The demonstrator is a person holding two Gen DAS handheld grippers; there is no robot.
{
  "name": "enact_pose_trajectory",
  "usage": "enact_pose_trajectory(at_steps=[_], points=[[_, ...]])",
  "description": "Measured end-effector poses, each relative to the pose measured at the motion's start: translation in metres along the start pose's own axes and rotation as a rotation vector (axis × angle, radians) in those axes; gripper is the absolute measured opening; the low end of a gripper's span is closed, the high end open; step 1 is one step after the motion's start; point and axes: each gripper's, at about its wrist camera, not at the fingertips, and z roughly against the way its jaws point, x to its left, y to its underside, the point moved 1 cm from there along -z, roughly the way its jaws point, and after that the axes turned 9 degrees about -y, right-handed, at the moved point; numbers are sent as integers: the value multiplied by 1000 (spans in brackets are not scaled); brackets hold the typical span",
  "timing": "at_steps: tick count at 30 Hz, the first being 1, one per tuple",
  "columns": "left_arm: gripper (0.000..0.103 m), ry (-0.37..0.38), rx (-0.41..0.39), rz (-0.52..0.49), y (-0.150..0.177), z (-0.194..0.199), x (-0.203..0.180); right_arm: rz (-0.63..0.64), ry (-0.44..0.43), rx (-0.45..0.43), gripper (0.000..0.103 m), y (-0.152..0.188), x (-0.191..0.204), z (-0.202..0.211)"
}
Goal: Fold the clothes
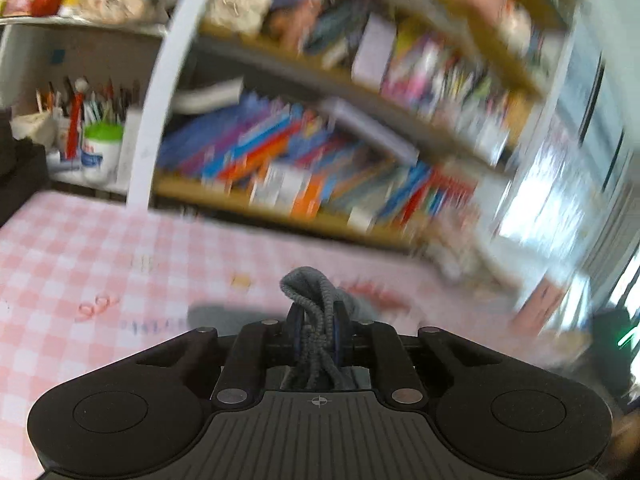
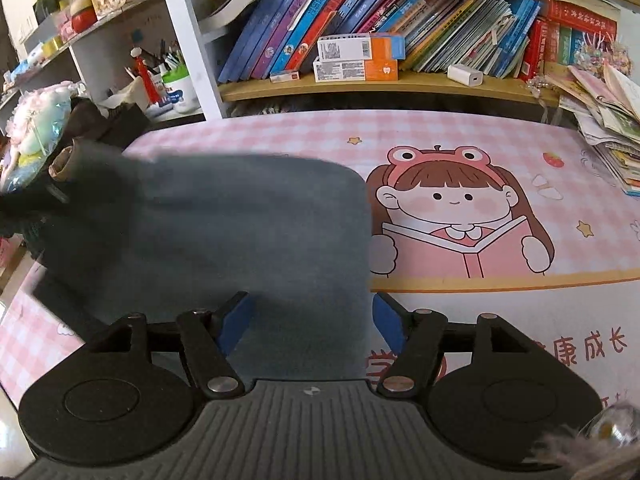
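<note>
Your left gripper [image 1: 316,332] has its jaws pressed together on a bunched ribbed edge of the grey garment [image 1: 310,292]; the knit sticks up between the blue pads [image 1: 297,334] and trails down toward the gripper body. That view is blurred, so beyond the pinched fabric you can make out only the pink checked mat [image 1: 80,248] on the surface and a bookshelf [image 1: 304,160] from 12 to 2 o'clock.

Your right gripper [image 2: 314,320] holds its jaws wide apart, gripping nothing, with the blue pads [image 2: 236,320] on either side of the grey garment's [image 2: 240,232] near edge. You cannot tell whether the pads touch the cloth. The garment spreads from 6 o'clock up toward 10 o'clock, draped over the left half of the pink checked mat [image 2: 460,136]. A cartoon girl [image 2: 452,208] reading a book is printed on the mat at 2 o'clock, just beside the cloth's right edge. Farther off, a pen holder [image 2: 176,80] stands at 11 o'clock, a row of books [image 2: 360,12] fills the shelf at 12, and a pile of papers [image 2: 604,120] sits at 2 o'clock.
</note>
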Motion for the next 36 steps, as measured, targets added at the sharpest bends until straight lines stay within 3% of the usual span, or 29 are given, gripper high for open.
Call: enact_pose_trajectory(at_steps=[4,7,9,11,13,15,18,20,22,24,26,29,32,36], points=[[16,-91,139,157,18,-26,44,16,-8,21,70,-3,1,-7],[22,-146,181,224,34,-40,64,18,-14,46,70,-2,2,-14],[23,-153,180,206,31,-39,60,22,-22,54,70,-2,3,-15],[36,-157,171,198,28,-35,56,26,-26,58,70,-2,4,-17],[57,-165,158,235,28,-28,56,24,-29,60,70,-2,3,-17],[63,-151,143,280,28,-22,59,21,-32,59,70,-2,2,-17],[62,-135,163,302,33,-21,62,9,-36,60,70,-3,-1,-18],[56,-119,204,326,38,-28,65,1,-40,63,70,-3,-2,-19],[21,-91,240,354,41,-33,68,-5,-44,65,70,-4,-2,-19],[16,-59,196,379,34,-26,65,-5,-45,66,70,-4,-2,-19],[16,6,128,368,20,-15,55,-7,-48,65,71,-4,-3,-19],[16,-19,118,301,14,-15,47,-20,-55,58,71,-5,-5,-19],[17,-116,221,334,38,-34,67,-29,-49,75,71,-4,-6,-22],[25,-119,244,370,45,-41,78,-51,-62,86,71,-3,-9,-25]])
